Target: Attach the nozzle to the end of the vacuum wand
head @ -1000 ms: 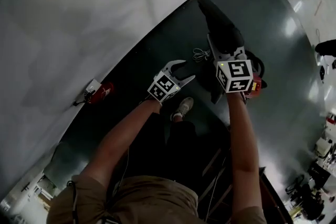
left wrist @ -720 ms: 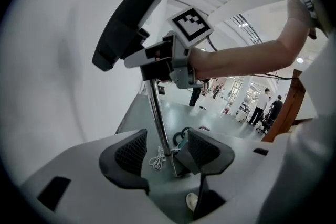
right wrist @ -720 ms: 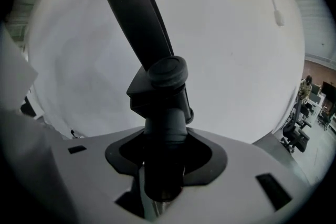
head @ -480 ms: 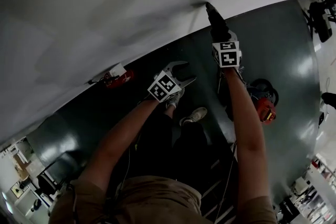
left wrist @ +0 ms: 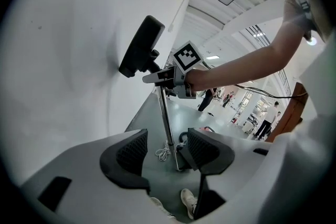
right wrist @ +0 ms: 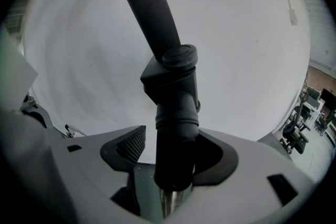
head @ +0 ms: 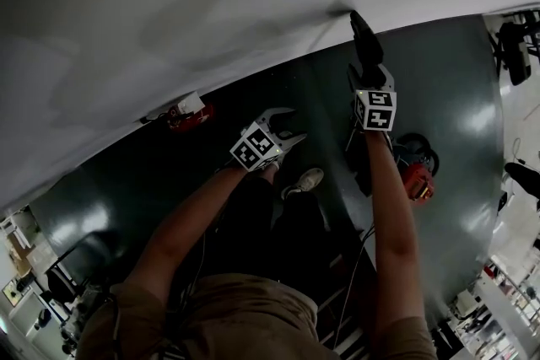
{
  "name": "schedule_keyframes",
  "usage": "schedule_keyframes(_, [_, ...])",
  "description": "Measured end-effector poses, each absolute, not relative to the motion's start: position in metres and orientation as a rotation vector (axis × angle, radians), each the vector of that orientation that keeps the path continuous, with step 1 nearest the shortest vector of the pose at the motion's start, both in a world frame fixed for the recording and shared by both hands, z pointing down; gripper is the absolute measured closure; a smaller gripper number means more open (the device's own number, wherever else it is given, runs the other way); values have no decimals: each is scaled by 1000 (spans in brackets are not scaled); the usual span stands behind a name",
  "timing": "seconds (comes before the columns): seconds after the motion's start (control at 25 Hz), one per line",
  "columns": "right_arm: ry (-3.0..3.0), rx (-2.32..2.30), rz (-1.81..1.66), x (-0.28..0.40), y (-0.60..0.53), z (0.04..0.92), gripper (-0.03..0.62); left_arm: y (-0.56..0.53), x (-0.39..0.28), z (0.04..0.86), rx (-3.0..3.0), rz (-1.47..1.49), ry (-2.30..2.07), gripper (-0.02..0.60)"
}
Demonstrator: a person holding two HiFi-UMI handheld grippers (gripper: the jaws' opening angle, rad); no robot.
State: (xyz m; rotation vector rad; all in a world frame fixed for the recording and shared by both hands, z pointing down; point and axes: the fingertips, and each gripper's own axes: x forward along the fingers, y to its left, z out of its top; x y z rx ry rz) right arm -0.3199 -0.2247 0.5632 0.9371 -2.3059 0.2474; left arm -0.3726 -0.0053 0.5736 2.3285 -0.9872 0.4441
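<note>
The black nozzle sits on top of the metal vacuum wand, its head tipped up against the white wall. My right gripper is around the nozzle's round collar. Its jaws have just been opening, and a gap shows beside the left pad. The wand's metal end shows just under the collar. In the head view the right gripper is below the nozzle. My left gripper hangs open and empty, to the left of the wand. The left gripper faces the wand from a distance.
The red vacuum body lies on the dark floor at the right. A red and white device sits at the foot of the wall. A coiled white cable lies by the wand's base. The person's shoe is below my left gripper.
The right gripper carried the nozzle from mid-floor up to the white wall and has stayed there for the last half second. The left gripper stayed open and drifted slightly left.
</note>
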Motion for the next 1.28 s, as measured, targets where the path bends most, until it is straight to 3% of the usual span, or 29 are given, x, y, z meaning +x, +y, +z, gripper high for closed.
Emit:
schedule_keyframes(0.28, [-2299, 1097, 385, -282, -199, 549, 335, 5, -356, 545, 2376, 485, -924, 341])
schedule_keyframes(0.6, [-2551, 1435, 552, -207, -107, 419, 336, 9, -360, 500, 2430, 458, -958, 341])
schedule_keyframes(0.8, [-2602, 1586, 579, -112, -3, 327, 336, 23, -308, 419, 2524, 342, -965, 342])
schedule_keyframes(1.0, [-2583, 1898, 671, -8, 120, 222, 336, 69, -212, 320, 2688, 288, -793, 350])
schedule_keyframes(1.12, [-2541, 2055, 563, 38, 193, 165, 336, 110, -164, 251, 2791, 229, -655, 360])
schedule_keyframes(1.28, [-2454, 2157, 349, 73, 290, 114, 338, 174, -155, 174, 2862, 162, -564, 362])
